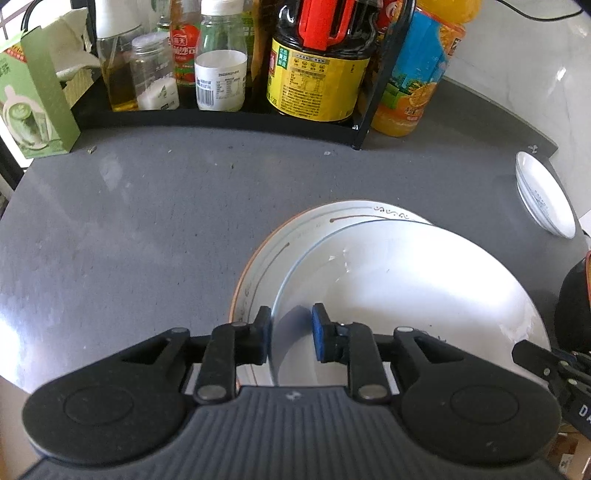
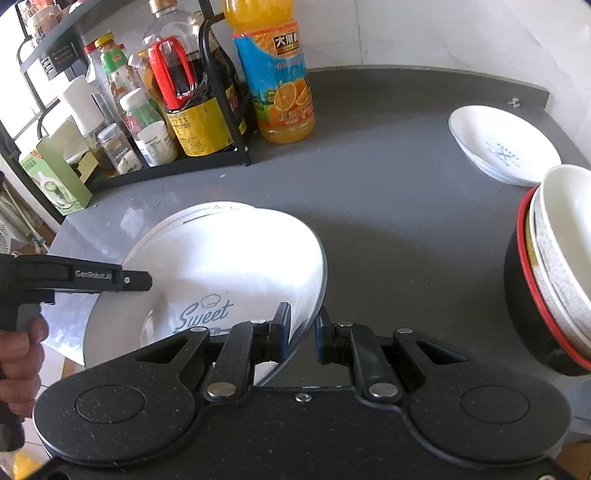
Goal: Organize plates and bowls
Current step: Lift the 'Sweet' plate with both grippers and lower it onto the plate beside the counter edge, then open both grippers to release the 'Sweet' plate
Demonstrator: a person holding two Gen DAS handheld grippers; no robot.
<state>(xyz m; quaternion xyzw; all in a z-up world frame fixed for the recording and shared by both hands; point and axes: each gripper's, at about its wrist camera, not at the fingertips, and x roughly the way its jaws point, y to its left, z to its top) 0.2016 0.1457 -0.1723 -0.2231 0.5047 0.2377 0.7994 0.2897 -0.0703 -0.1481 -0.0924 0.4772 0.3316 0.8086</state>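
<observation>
a dark grey matte countertop [image 1: 147, 221] filled the scene, glazed with bright patches of daylight. behind it rose a glossy white wall [image 2: 424, 29]. a black metal wire rack [image 2: 225, 92] stood at the back left corner, and a window frame with bars [image 2: 33, 107] showed beyond it.

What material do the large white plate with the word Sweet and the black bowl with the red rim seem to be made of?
The Sweet plate looks like glazed ceramic or porcelain: smooth white, strong glare, a thin bluish rim line. The black bowl with the red rim looks matte on the outside, possibly melamine or lacquered plastic; the view leaves this open.
</observation>
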